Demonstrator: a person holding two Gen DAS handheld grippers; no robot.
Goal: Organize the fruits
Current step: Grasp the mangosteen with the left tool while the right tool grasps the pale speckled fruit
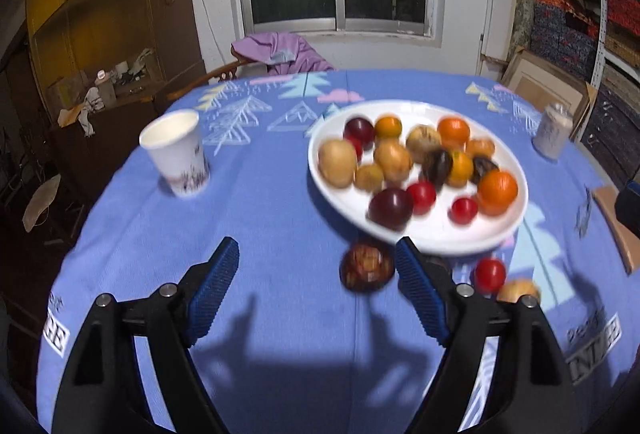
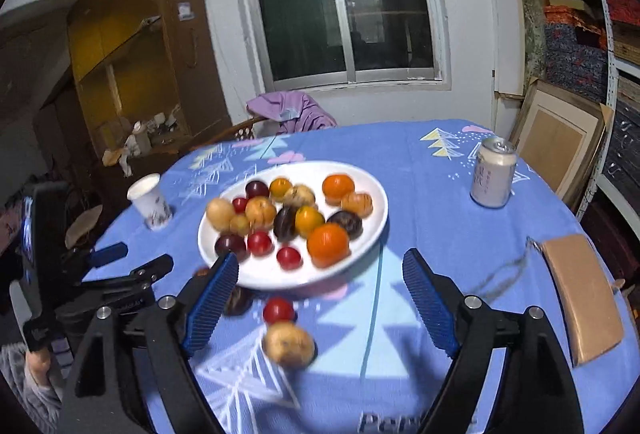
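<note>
Both tongs gape wide, nothing between pads: left tongs (image 1: 318, 276), right tongs (image 2: 320, 290).

White plate (image 2: 370, 234) heaped with fruit.

Three strays on surface (image 2: 420, 226), just off plate's near rim: dark fruit (image 1: 366, 268), red fruit (image 2: 279, 310), tan fruit (image 2: 289, 345).

Risks:
- round strays roll off when nudged by pad
- new fruit dropped on heap knocks others over rim
- paper cup (image 1: 176, 152) and can (image 2: 494, 176), well clear of plate, tip if swept
</note>
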